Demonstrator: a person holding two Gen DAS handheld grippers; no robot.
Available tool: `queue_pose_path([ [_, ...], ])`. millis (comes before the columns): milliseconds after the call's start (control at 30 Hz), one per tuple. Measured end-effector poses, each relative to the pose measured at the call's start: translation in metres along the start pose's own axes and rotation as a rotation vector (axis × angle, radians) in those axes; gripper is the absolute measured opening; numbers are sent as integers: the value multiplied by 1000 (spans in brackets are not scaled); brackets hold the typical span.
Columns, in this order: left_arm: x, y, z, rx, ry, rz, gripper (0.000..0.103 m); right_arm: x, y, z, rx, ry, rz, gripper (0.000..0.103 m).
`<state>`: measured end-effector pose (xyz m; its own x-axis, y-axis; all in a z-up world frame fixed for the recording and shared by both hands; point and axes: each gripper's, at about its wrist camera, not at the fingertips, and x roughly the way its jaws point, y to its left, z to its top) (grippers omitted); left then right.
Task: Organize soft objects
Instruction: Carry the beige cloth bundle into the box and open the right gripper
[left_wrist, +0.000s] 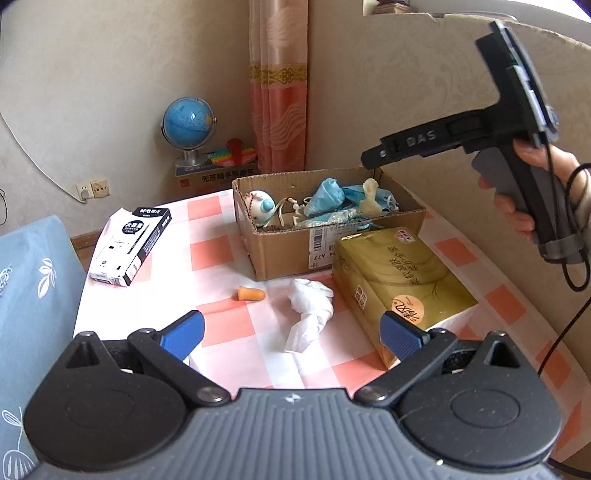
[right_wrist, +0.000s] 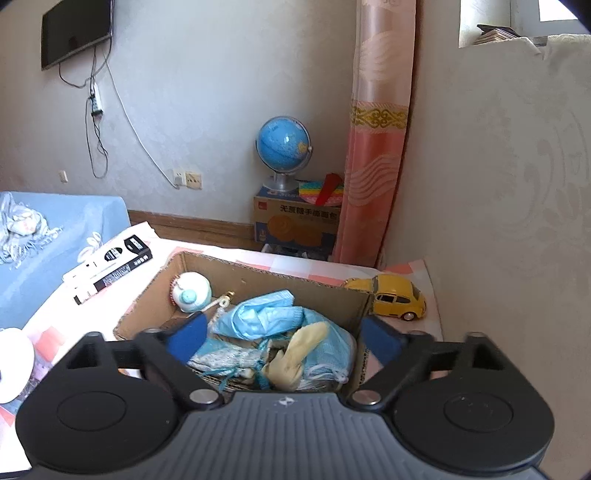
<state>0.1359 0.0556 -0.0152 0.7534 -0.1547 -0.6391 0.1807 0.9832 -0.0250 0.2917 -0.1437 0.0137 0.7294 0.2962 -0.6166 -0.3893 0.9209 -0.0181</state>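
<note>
A cardboard box (left_wrist: 288, 254) stands on the checked tablecloth (left_wrist: 225, 325) and holds blue face masks (left_wrist: 332, 199), a cream rubber glove (left_wrist: 371, 201) and a round white-and-blue toy (left_wrist: 263, 208). A crumpled white tissue (left_wrist: 308, 314) and an orange earplug (left_wrist: 251, 294) lie in front of the box. My left gripper (left_wrist: 291, 334) is open and empty, just above the tissue. My right gripper (right_wrist: 282, 338) is open and empty, over the box (right_wrist: 258, 273), with the masks (right_wrist: 266, 314) and glove (right_wrist: 299, 354) between its fingers. Its body (left_wrist: 480, 136) shows in the left wrist view.
A gold tissue pack (left_wrist: 399, 288) lies right of the tissue. A black-and-white carton (left_wrist: 129, 247) lies at the table's left. A yellow toy car (right_wrist: 395, 295) sits behind the box. A globe (left_wrist: 189, 125) stands on a carton by the curtain. A blue sofa (left_wrist: 29, 295) is at left.
</note>
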Motion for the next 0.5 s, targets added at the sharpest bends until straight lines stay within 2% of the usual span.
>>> queue_pose_path([
  [67,3,0,0,2,8,1,101,-5,-1,-2,11,-11,8,103],
  [200,3,-1,-2,2,14,-18,101,-19,1,-9,13,-9,25,103],
  [500,2,-7,-2,38,20,-41,101,-60,10,-39,15,-20,6,103],
])
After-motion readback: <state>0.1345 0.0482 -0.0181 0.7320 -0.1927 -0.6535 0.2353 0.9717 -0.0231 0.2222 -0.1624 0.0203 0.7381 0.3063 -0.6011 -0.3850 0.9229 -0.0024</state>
